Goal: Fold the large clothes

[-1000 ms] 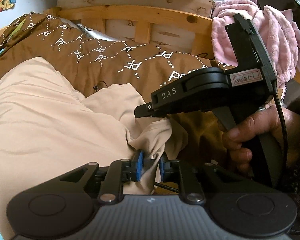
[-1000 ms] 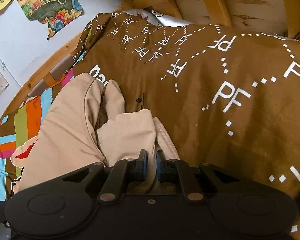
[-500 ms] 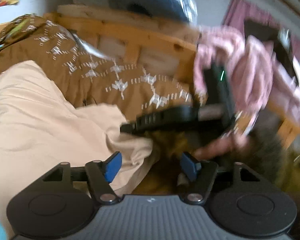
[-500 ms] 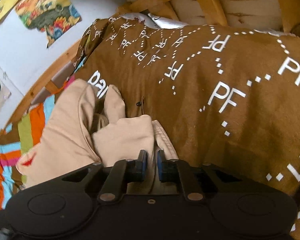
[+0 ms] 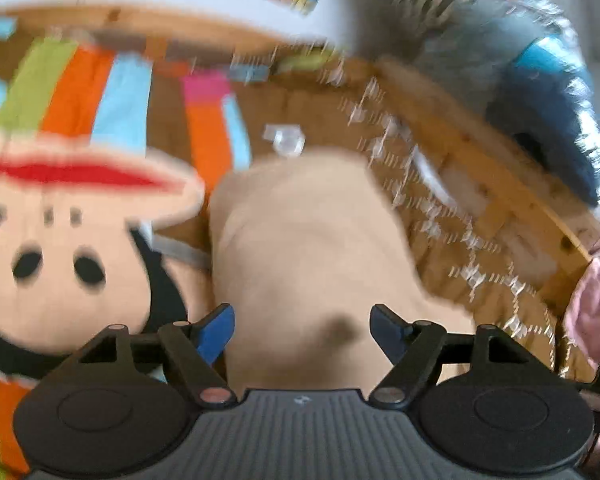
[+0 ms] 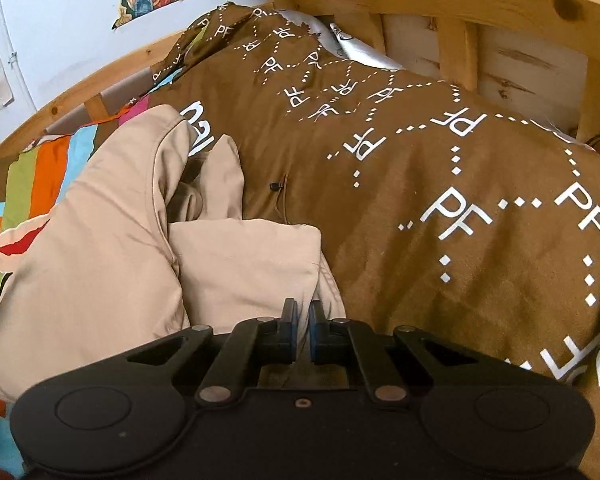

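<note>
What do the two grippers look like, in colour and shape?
The left gripper has a ribbed dark grey body, black linkage arms with silvery rivets, two round discs and bright blue pads. The right gripper has the same shape, but a smooth black body and narrow blue pads. No cables or sleeves show.

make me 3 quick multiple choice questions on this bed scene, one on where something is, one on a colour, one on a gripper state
1. Where does the beige garment lie?
A. on the bed, left of the brown PF blanket
B. on the floor
C. on the headboard

2. What colour are the letters on the blanket?
A. black
B. white
C. red

3. How is the left gripper?
A. shut on cloth
B. out of view
C. open, holding nothing

Answers: 1 A, the right wrist view shows it beside the blanket; 2 B, the PF marks are white; 3 C, its blue pads stand wide apart, while the right gripper pinches the garment.
</note>
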Tool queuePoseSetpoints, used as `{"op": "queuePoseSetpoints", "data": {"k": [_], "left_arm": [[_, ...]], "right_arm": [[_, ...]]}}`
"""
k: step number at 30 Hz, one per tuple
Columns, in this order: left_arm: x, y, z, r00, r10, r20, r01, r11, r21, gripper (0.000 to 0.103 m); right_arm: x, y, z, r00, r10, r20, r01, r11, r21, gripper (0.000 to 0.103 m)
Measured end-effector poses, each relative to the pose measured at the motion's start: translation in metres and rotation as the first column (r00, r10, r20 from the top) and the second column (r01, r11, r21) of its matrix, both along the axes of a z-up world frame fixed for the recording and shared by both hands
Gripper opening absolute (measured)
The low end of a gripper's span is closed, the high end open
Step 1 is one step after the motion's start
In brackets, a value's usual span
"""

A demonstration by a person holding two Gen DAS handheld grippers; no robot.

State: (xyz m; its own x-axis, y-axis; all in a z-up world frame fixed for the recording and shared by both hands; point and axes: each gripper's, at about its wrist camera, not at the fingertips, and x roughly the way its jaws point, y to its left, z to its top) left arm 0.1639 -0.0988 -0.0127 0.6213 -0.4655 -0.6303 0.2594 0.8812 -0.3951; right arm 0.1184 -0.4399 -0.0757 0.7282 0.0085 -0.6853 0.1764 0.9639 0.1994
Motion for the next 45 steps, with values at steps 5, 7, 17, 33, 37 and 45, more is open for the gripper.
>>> {"op": "queuePoseSetpoints", "data": {"k": [5, 7, 17, 33, 37, 45], "left_arm": [[0.002, -0.006, -0.021, 0.998, -0.055, -0.028, 0.056, 0.997, 0.046, 0.071], [0.001, -0.006, -0.025, 0.997, -0.069, -0.024, 0.070, 0.995, 0.065, 0.071], [-0.023, -0.027, -0.032, 0.991, -0.100, 0.086, 0.081, 0.977, 0.199, 0.070], [-0.045, -0.054, -0.035, 0.972, -0.139, 0.192, 0.079, 0.953, 0.292, 0.081], [-0.063, -0.001, -0.022, 0.957, -0.004, 0.291, -0.019, 0.997, 0.078, 0.082], [-0.021, 0.011, -0.013, 0.909, -0.203, 0.364, 0.203, 0.978, 0.039, 0.053]], "right_arm": [[-0.007, -0.004, 0.009, 0.996, -0.041, 0.080, 0.041, 0.999, 0.008, 0.011], [-0.014, -0.003, 0.022, 0.983, -0.062, 0.172, 0.064, 0.998, -0.007, 0.016], [-0.015, 0.042, 0.018, 0.985, 0.153, 0.075, -0.152, 0.988, -0.019, 0.025], [-0.025, 0.066, -0.011, 0.975, 0.196, -0.104, -0.210, 0.967, -0.143, 0.013], [-0.030, 0.066, -0.012, 0.977, 0.178, -0.115, -0.195, 0.969, -0.153, 0.009], [-0.033, 0.059, -0.006, 0.982, 0.176, -0.062, -0.182, 0.975, -0.124, 0.014]]}}
